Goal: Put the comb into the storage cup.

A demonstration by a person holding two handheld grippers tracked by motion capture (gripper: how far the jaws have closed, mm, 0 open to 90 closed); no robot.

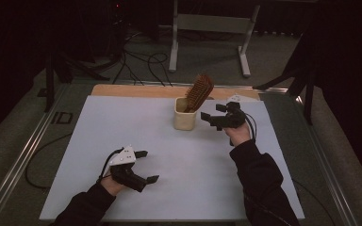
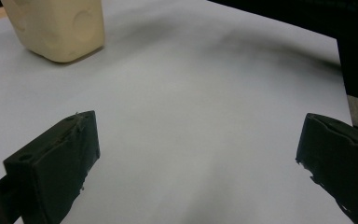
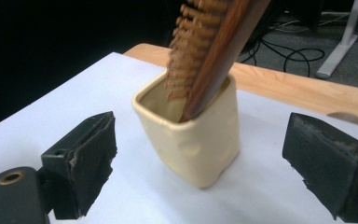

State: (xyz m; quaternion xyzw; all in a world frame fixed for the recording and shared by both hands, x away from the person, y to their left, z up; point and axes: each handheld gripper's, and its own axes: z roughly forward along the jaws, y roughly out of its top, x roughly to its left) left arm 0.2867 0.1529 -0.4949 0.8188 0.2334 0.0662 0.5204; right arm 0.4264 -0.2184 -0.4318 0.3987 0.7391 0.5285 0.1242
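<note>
cup: i see a cream square cup (image 1: 185,119) standing upright on the white sheet (image 1: 94,141), toward 12 o'clock from table centre.
brush: a wooden hairbrush (image 1: 199,92) stands handle-down in the cup, leaning toward 1 o'clock; its bristles look blurred in the right gripper view.
right gripper: my right gripper (image 1: 213,115) sits just beside the cup at its 3 o'clock, jaws wide apart, gripping nothing.
left gripper: my left gripper (image 1: 146,165) rests near 7 o'clock, well apart from the cup, jaws spread wide and empty.

White sheet (image 1: 122,132) over wooden table (image 1: 136,90)
</note>
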